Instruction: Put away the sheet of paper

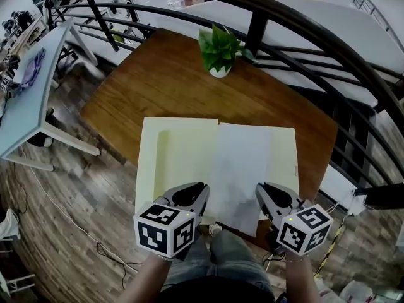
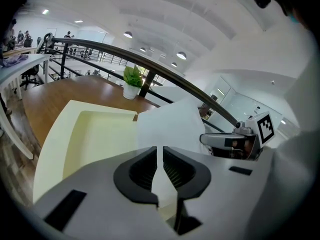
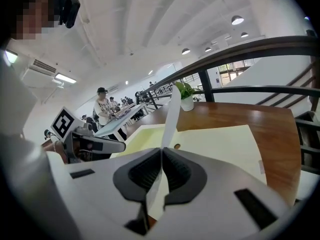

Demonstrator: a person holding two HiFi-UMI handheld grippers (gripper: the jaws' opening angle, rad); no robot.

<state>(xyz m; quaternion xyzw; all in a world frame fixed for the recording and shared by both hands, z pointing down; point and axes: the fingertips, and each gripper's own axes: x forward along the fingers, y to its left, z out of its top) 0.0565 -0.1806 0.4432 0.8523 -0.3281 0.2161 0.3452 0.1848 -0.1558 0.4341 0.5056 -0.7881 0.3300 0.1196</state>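
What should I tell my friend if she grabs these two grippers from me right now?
Left gripper: shut on the near edge of the sheet of paper.
Right gripper: shut on the same edge, further right.
Where things are: the sheet is held up over the open yellow folder, which lies flat on the wooden table. A potted plant stands at the far edge, out of the way.
Done: folder open, sheet gripped by both grippers.
Left: lay the sheet flat in the folder, let go, then probably close the folder.
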